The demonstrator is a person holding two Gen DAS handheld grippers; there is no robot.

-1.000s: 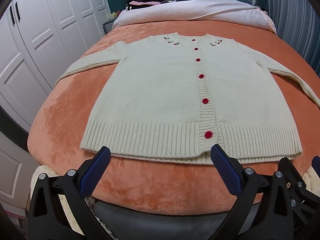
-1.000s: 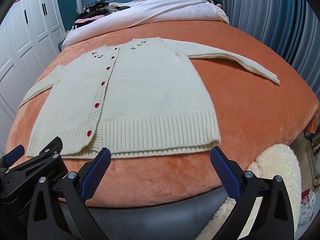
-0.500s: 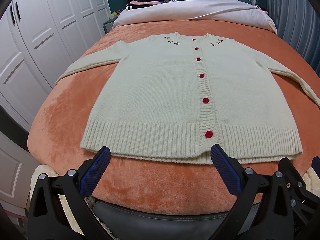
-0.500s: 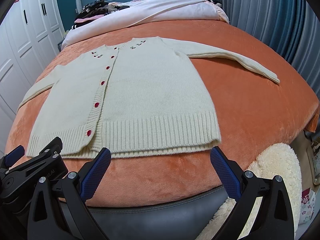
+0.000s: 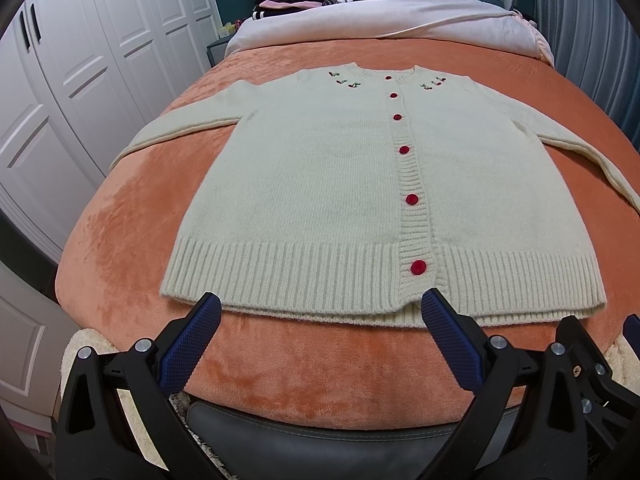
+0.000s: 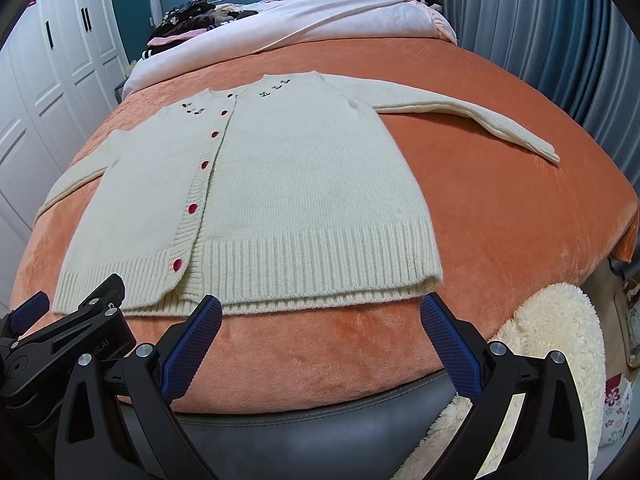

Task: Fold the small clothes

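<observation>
2 grippers, left (image 5: 320,310) and right (image 6: 322,310), gape empty just short of cardigan (image 5: 340,184) hem.

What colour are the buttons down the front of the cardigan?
Red buttons on the cream cardigan; clearest in the left wrist view.

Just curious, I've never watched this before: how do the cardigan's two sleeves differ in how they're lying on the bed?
The right sleeve stretches far out sideways over the orange blanket, with its cuff fully in view. The left sleeve angles down towards the bed's edge near the white wardrobe, and its cuff drops out of sight. Both are cream knit, lie flat and unfolded, and neither is touched by the open left gripper or right gripper.
</observation>
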